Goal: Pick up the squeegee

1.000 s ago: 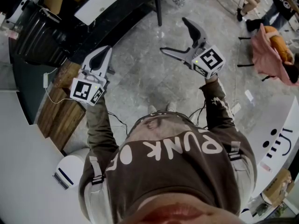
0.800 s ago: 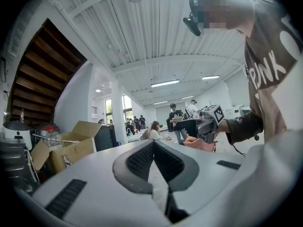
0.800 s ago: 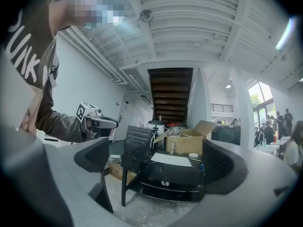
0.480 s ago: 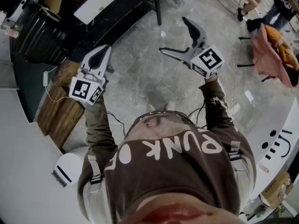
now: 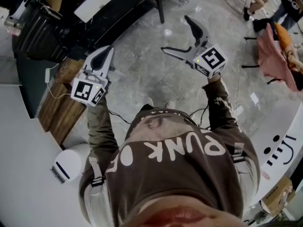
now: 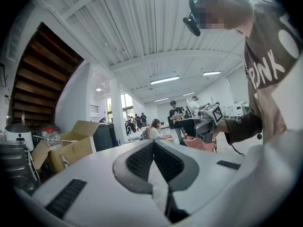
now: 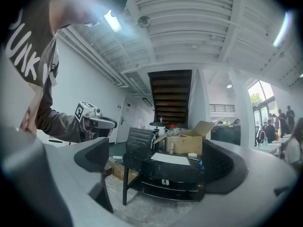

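No squeegee shows in any view. My left gripper [image 5: 106, 52] is held up at chest height over the floor, jaws pressed together with nothing between them; in the left gripper view its pads [image 6: 142, 161] meet at the tip. My right gripper [image 5: 175, 34] is held out ahead to the right with its jaws spread wide and empty. Between its two pads [image 7: 93, 158] the right gripper view shows a black table [image 7: 142, 165].
A black table [image 5: 124, 14] with a white sheet [image 5: 101, 3] stands ahead left, with a cardboard box [image 7: 185, 142] and bottles on it. Wooden steps [image 5: 60, 109] and a white round device [image 5: 65, 166] lie to the left. Pink cloth [image 5: 275, 51] hangs on a chair at right.
Both grippers keep their pose and jaw state. The floor and furniture have slid slightly in the head view as the person shifts.
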### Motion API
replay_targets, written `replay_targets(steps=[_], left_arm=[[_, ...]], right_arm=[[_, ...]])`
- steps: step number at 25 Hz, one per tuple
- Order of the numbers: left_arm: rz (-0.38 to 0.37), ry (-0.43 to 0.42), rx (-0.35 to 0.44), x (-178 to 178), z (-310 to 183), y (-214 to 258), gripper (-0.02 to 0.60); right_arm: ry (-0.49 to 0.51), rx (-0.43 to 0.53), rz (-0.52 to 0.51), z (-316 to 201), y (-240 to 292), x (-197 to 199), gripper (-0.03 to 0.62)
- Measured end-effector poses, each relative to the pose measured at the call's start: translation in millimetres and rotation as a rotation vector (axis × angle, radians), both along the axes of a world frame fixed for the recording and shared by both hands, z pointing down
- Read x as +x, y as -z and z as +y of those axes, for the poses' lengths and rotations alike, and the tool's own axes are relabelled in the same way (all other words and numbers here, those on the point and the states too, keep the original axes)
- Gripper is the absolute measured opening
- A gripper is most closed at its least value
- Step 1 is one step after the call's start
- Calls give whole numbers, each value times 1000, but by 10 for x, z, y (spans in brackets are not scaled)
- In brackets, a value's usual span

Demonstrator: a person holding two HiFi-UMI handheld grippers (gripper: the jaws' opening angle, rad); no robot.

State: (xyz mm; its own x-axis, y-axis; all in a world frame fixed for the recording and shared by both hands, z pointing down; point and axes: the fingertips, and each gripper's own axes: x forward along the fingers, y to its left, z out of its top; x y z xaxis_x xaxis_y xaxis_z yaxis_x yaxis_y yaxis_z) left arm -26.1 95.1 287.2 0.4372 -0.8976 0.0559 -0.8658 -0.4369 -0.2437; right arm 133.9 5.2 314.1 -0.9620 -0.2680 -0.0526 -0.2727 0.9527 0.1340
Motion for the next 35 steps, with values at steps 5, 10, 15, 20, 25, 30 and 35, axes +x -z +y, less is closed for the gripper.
replay_targets(steps=[5,10,15,20,25,30,35], left_arm=[[-6,1,0,80,-65,-15,2],[-9,0,1,79,-174,-22,2],[-3,-7,5,-43,-368,-59,2],[10,-16,5,-222,-686,-113,2],[33,-23,-3,-488,-1057,-197,2],[48,-25,-19,-842,-1431,-263,2],[62,-36,-37,-1223,-1791,-274,2]], right_arm=[[-3,-4,-11,-62,-25,79,594],[-7,-2,-16,-183,-45,79,594],[-23,-5,-12,-398,-82,-27,594],[-35,-15,-2,-686,-137,-190,594],[-47,-23,27,-1037,-211,-445,595],[-59,-33,45,-1411,-261,-770,595],[-71,-56,61,-1755,-297,-1144,594]])
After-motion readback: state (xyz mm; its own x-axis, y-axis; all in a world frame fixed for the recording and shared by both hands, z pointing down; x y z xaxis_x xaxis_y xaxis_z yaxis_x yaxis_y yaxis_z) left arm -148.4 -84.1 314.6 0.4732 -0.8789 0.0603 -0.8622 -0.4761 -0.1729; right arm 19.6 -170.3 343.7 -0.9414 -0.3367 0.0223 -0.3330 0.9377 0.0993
